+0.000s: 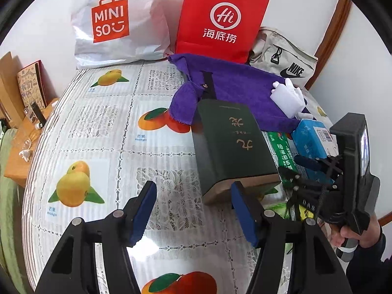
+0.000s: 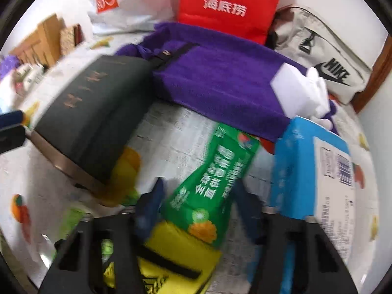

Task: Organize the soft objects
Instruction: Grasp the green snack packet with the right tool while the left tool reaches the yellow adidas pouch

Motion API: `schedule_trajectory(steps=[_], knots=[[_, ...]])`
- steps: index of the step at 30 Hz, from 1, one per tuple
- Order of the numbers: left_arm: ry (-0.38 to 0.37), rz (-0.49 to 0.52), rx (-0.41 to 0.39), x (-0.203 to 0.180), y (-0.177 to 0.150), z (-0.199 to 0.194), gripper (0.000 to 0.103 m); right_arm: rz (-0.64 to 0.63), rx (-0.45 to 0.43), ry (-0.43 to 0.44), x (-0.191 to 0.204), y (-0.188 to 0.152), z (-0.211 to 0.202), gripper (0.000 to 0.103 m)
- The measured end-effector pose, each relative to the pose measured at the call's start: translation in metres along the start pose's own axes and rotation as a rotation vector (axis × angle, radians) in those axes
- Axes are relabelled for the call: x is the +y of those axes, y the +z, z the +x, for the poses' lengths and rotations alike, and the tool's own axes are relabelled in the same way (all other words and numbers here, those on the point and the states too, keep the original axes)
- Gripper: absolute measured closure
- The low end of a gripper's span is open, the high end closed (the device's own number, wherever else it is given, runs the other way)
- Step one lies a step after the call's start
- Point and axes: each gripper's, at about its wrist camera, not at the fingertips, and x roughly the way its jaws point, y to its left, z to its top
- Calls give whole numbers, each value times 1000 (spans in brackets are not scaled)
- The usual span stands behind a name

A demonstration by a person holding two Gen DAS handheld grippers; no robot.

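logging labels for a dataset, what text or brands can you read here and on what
"MINISO": white plastic bag
"Hi" and "海底捞": red bag
"NIKE" with swoosh: beige bag
"芒果 mango": under the fruit prints on the tablecloth
Gold characters on the dark green book: stylised, not surely readable
Green pouch print: blurred
Blue box barcode label: too small

Left gripper (image 1: 193,210): black angular arms, blue pads (image 1: 144,210), round silver pins at joints. Right gripper (image 2: 198,205): same black frame, blue pads (image 2: 149,205), blurred. Right hand (image 1: 355,232): bare skin, dark sleeve, gripped black handle.
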Motion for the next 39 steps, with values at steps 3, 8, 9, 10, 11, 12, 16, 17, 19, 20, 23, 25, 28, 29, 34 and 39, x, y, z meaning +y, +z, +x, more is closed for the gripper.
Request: schedule_trajectory(steps=[3, 8, 9, 10, 11, 12, 16, 17, 19, 20, 23, 25, 28, 29, 34, 39], knots=[[2, 1, 1, -2, -2, -1, 42, 36, 4, 63, -9, -1, -2, 103], [8, 8, -7, -5, -5, -7, 42, 26, -17, 96, -8, -5, -7, 103], [9, 9, -9, -5, -6, -8, 42, 25, -16, 89, -7, -5, -9, 103], [10, 8, -10, -5, -6, -9, 42, 29, -15, 83, -7, -5, -9, 102], [10, 4, -10, -5, -7, -9, 42, 40, -17, 82, -8, -4, -7, 100], [9, 2, -9, -5, -8, -9, 42, 41, -12, 79, -7, -3, -5, 91], [9, 0, -4, -4, -9, -7, 42, 19, -17, 39, 1, 3, 4, 64], [4, -1, -4, -4, -9, -7, 42, 12, -14, 37, 3, 4, 6, 63], [2, -2, -11, -2, -8, -9, 42, 17, -26, 29, 6, 5, 9, 63], [3, -2, -16, -1, -8, -10, 42, 27, -32, 29, 5, 5, 10, 64], [0, -13, -21, 4, -8, -11, 42, 68, -35, 33, -2, 8, 13, 85], [-2, -21, -19, 6, -8, -11, 42, 70, -34, 10, -6, 9, 14, 96], [-5, -20, -15, 6, -10, -10, 42, 86, -35, 50, -13, 10, 13, 98], [-1, -18, -13, 5, -10, -10, 42, 95, -39, 71, -15, 10, 12, 99], [3, -5, 2, -3, -15, -12, 42, 128, -105, 133, -20, 9, -16, 100], [-4, 24, 11, -23, -23, -19, 42, 138, -182, 201, -26, 3, -55, 100]])
